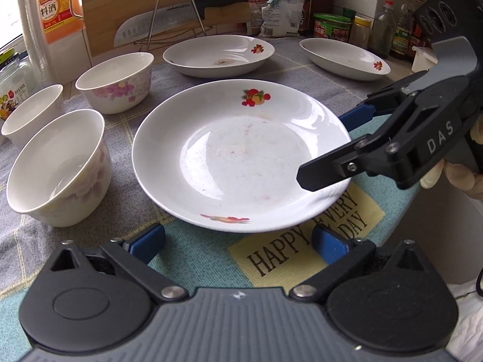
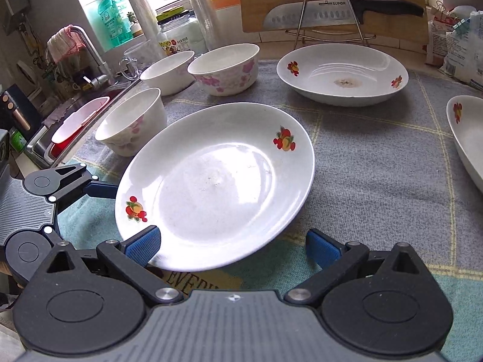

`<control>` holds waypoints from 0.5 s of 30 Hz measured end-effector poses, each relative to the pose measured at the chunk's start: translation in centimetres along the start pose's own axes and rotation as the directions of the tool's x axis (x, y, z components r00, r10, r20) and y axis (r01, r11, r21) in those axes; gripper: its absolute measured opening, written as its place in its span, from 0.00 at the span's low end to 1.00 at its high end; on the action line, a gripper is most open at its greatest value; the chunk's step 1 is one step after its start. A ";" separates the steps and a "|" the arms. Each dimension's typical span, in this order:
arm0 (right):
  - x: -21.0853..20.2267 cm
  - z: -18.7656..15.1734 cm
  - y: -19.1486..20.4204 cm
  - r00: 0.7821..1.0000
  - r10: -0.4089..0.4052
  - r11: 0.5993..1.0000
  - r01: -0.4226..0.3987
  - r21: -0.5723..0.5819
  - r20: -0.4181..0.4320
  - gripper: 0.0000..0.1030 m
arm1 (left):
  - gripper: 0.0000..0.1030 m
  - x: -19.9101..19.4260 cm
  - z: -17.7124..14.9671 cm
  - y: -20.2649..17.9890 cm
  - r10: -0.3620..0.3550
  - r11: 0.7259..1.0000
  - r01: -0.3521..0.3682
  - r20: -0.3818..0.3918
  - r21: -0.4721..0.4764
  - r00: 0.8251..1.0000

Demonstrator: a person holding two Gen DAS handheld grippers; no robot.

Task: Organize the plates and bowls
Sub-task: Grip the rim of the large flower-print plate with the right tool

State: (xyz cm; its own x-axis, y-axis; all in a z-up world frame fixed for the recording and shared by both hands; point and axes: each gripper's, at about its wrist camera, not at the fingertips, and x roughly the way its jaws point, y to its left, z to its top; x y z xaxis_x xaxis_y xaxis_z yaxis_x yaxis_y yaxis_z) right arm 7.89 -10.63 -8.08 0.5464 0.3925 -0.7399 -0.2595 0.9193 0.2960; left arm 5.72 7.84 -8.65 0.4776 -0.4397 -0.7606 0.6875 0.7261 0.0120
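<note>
A white plate with fruit prints (image 1: 241,154) (image 2: 214,181) lies on the cloth mat, nearest both grippers. My left gripper (image 1: 238,241) is open, its blue pads just short of the plate's near rim. My right gripper (image 2: 232,246) is open and straddles the plate's right rim, one finger (image 1: 326,166) over the plate and one beyond it. Two more fruit-print plates (image 1: 219,55) (image 1: 344,58) lie further back. Three white bowls with pink flowers (image 1: 57,166) (image 1: 116,81) (image 1: 33,114) stand to the left.
A cutting board (image 1: 163,3) and a knife on a wire rack (image 1: 178,18) stand at the back. Bottles and jars (image 1: 383,30) line the back right. A cooking wine jug (image 1: 57,3) is back left. A sink with a tap (image 2: 75,114) lies left.
</note>
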 end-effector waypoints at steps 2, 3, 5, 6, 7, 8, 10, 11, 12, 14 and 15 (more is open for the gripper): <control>0.4 0.5 0.2 1.000 -0.008 1.000 0.008 0.007 -0.007 1.00 | 1.00 0.0 -0.1 0.0 -0.007 1.000 0.007 0.008 0.007 1.000; 0.6 0.7 0.2 1.000 -0.013 1.000 0.013 0.009 -0.011 1.00 | 1.00 0.0 -0.1 0.1 -0.008 1.000 0.008 0.009 0.007 1.000; 1.0 1.2 0.4 0.999 -0.028 1.000 0.028 0.003 -0.025 1.00 | 1.00 0.0 -0.1 0.1 -0.009 1.000 0.009 0.018 0.010 1.000; 1.2 1.5 0.4 0.999 -0.034 0.999 0.034 -0.001 -0.031 1.00 | 1.00 0.0 -0.2 0.2 -0.012 1.000 0.012 0.027 0.014 1.000; 1.4 1.7 0.4 0.999 -0.040 0.999 0.040 -0.006 -0.036 1.00 | 1.00 0.1 -0.3 0.2 -0.017 1.000 0.016 0.035 0.019 0.999; 1.6 2.0 0.4 0.998 -0.045 0.999 0.045 -0.010 -0.041 1.00 | 1.00 0.1 -0.3 0.3 -0.019 1.000 0.018 0.038 0.021 0.999; 2.0 2.6 0.1 0.998 -0.044 0.999 0.043 -0.013 -0.048 1.00 | 1.00 0.1 -0.3 0.2 -0.020 1.000 0.019 0.045 0.024 0.999; 2.2 2.9 0.0 0.998 -0.040 0.999 0.039 -0.015 -0.053 1.00 | 1.00 0.1 -0.3 0.2 -0.021 0.999 0.019 0.049 0.025 0.999; 2.3 3.1 -0.2 0.998 -0.036 0.999 0.035 -0.016 -0.055 1.00 | 1.00 0.1 -0.4 0.2 -0.021 0.999 0.020 0.054 0.026 0.998; 2.6 3.7 -0.6 0.998 -0.017 1.000 0.016 -0.018 -0.060 1.00 | 1.00 0.1 -0.5 0.2 -0.023 0.999 0.021 0.064 0.028 0.998; 2.7 3.9 -0.8 0.998 -0.008 1.000 0.006 -0.020 -0.062 1.00 | 1.00 0.1 -0.5 0.2 -0.023 0.999 0.022 0.067 0.029 0.997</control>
State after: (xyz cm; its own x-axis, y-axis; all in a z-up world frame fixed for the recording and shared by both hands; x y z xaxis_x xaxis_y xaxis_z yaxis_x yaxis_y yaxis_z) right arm 12.68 -10.13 -7.97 0.4980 0.3828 -0.7781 -0.2715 0.9210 0.2794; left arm 5.58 8.23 -9.04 0.4971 -0.4912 -0.7153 0.7133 0.7007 0.0145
